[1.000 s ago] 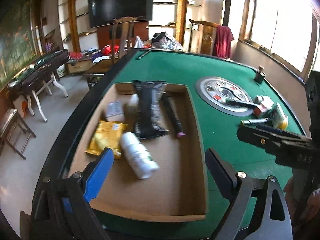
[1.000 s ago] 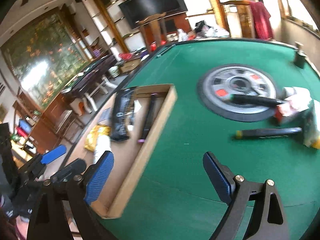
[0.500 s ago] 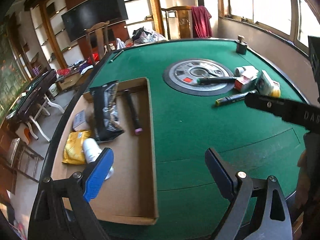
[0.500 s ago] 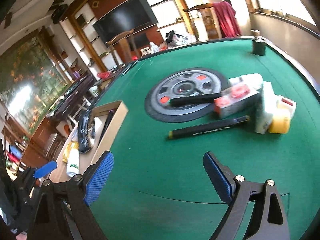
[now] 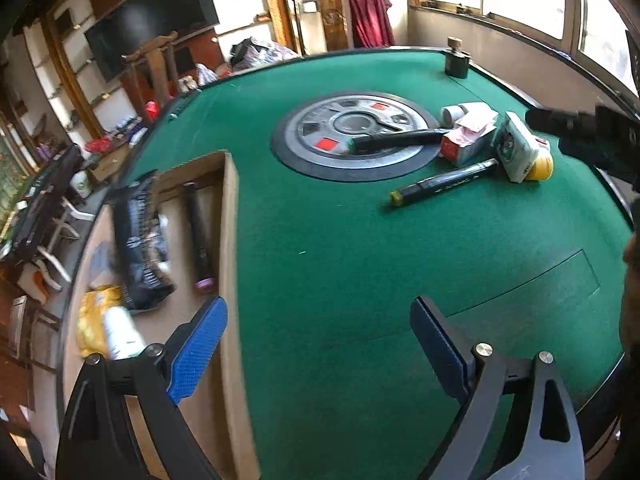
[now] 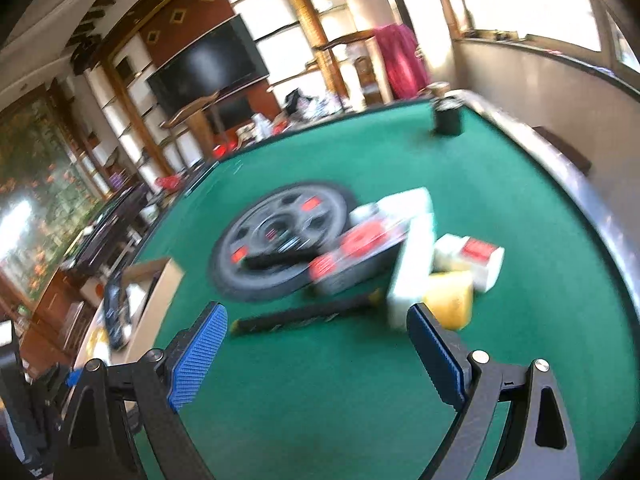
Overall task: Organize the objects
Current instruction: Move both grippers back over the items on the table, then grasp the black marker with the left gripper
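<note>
1. Both grippers have swung away from the cardboard tray [image 5: 228, 240] toward the loose pile on the green table [image 5: 340, 264]; a second ago the tray filled the left view, now it sits off to that gripper's left
2. The left gripper [image 5: 318, 344] is spread wide with nothing between its blue pads, hovering over bare felt just right of the tray wall
3. The right gripper [image 6: 316, 350] is also spread and empty, and the pile now lies just ahead of it
4. A black marker [image 6: 300, 318] lies closest, straight ahead of the right gripper; the boxes [image 6: 412, 264] and a yellow item [image 6: 450, 300] sit ahead to its right, beside the round disc [image 6: 280, 236]
5. My judgement: the tray already holds several items, so this swing starts the next pick, likely the marker
</note>
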Demonstrator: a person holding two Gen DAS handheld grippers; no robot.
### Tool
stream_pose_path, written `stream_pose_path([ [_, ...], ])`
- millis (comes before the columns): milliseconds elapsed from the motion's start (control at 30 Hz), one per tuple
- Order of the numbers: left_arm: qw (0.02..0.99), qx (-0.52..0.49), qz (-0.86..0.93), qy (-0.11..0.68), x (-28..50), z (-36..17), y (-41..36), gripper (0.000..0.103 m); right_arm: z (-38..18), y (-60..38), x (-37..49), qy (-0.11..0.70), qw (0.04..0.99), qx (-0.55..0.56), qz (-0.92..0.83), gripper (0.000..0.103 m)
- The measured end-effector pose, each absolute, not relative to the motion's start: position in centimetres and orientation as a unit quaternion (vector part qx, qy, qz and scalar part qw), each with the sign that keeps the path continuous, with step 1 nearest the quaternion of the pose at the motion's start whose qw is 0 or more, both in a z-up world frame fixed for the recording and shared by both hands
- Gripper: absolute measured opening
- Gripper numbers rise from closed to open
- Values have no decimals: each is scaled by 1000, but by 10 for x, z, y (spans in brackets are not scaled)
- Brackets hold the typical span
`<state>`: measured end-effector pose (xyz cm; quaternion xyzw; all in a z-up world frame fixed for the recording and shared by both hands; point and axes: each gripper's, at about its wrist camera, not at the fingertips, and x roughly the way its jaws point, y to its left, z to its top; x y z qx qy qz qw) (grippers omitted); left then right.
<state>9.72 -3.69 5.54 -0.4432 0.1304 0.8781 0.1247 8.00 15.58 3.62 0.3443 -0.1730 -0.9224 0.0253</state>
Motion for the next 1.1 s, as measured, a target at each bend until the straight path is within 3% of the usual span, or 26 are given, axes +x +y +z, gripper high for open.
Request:
stream_pose_path([
  [400,184,-451,857,166,54,39,30,92,15,229,72,-262,-30,315,-912,94],
  [633,227,-377,868,232,28,34,86,92,17,237,80,-266,-52,300,-914,94],
  [900,250,-367,854,271,28,12,114,91,11,240,73,-277,-50,310,-908,94],
  [933,255,-375,852,262,28,13,112,87,11,239,72,-276,-49,311,-908,94],
  [967,256,-381,851,256,27,14,111,70,10,239,71,-275,-48,314,-908,94],
  [1000,261,-388,849,247,26,15,108,42,10,238,70,-273,-46,316,-907,94],
  [1067,251,-409,846,231,23,15,100,26,9,236,68,-270,-44,319,-908,94],
  [1100,251,-415,847,218,22,16,95,23,9,235,69,-268,-44,319,-908,94],
])
